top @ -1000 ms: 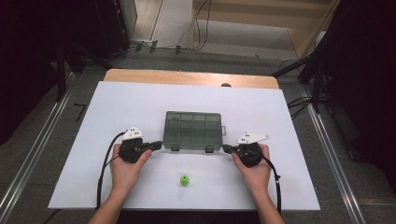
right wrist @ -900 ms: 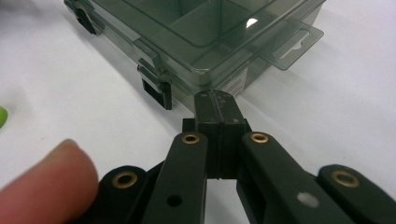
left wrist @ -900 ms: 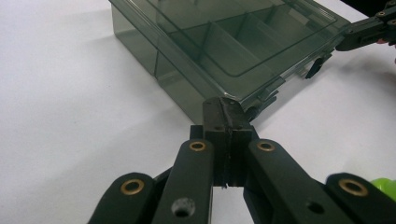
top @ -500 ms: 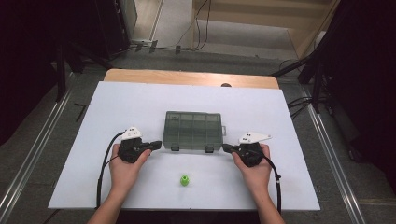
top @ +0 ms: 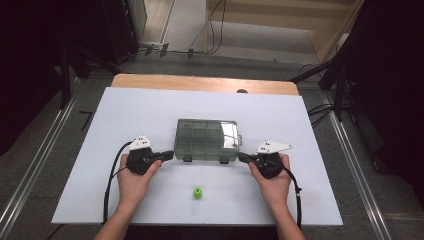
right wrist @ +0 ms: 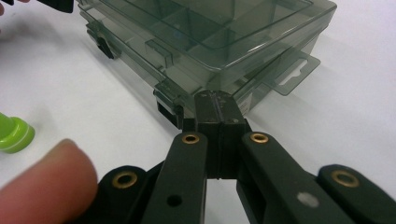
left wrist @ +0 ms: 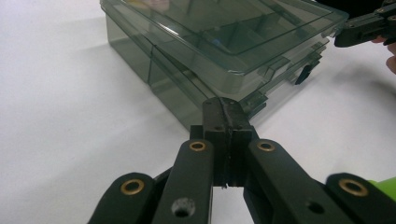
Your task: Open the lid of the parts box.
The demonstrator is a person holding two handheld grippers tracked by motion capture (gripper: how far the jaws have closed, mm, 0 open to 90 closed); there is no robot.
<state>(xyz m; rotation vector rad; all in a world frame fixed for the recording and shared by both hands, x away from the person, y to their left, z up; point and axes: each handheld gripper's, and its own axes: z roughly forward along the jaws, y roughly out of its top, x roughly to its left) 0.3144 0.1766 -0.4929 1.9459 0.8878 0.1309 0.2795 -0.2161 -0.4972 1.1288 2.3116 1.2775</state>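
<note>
Holding my left gripper (top: 167, 154) and right gripper (top: 242, 157) clamped empty at the compartment box's (top: 206, 139) front corners, I risk shoving it toward the desk's (top: 150, 107) far edge.

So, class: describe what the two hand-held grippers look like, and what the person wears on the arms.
Each of the left gripper and right gripper is black, with brass-coloured pivot rings on the linkage arms, a pale three-cornered plate on top and a trailing black cable. The forearms are bare; no sleeves.

Between the grippers stand the box (top: 206, 140) and green piece (top: 198, 193) (elsewhere open).
</note>
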